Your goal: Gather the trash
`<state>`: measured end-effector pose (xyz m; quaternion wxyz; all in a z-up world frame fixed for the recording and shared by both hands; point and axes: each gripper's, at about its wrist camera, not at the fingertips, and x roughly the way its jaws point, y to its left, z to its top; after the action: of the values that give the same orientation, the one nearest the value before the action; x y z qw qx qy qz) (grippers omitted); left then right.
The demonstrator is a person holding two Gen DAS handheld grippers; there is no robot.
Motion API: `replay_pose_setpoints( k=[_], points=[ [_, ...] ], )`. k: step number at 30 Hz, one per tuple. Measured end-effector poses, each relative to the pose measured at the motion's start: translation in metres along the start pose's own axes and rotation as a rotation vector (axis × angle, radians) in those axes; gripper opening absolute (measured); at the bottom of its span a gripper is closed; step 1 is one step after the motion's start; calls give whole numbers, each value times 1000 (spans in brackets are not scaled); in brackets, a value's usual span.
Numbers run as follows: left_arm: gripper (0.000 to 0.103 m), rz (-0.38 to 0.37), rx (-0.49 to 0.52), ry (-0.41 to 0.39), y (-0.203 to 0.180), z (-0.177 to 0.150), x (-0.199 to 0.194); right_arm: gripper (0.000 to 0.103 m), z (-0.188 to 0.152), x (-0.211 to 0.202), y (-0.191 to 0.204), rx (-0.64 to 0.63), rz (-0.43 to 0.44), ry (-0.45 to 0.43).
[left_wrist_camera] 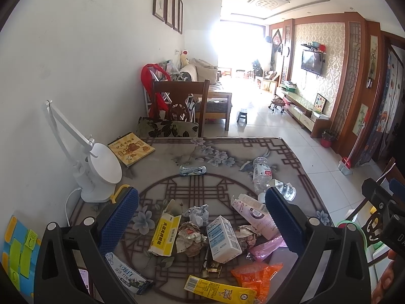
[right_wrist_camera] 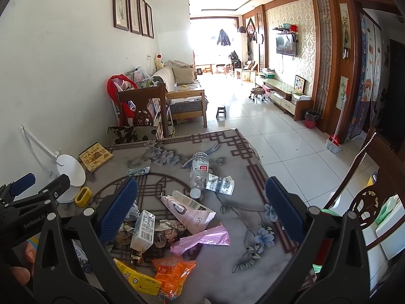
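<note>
A table with a patterned floral cover stands by a white wall in a long living room. Litter lies scattered across it, nothing gathered yet, so the task looks barely begun. Both tools hang above the pile with fingers spread wide and hold nothing: the left tool and the right tool.

In the heap near the front edge lie a small white milk carton, a yellow box, crumpled paper, a pink pouch, a pink plastic bag and an orange wrapper. Further back lies an empty plastic bottle on its side.

The left view alone shows a toothpaste box and a colourful mat near the desk lamp. The right view alone shows bare table to the right of the heap. No bin for the litter can be identified with confidence.
</note>
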<state>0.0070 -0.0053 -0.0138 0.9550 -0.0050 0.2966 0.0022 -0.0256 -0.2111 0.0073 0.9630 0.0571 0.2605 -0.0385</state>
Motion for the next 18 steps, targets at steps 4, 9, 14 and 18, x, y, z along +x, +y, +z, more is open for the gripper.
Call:
replay_pose_setpoints(
  k=[4,9,14,18],
  points=[
    [95,1,-1,0,1,0,0,100,0,0,0,0,0,0],
    [95,4,-8,6,5,-2,5,100,-2,2,1,-3,2,5],
    [95,22,-17,16,17,-5,9,100,-6,10,9,-24,12,27],
    [95,60,-113,78,59,-18,28,100,-17,29,27,-93,40,104]
  ],
)
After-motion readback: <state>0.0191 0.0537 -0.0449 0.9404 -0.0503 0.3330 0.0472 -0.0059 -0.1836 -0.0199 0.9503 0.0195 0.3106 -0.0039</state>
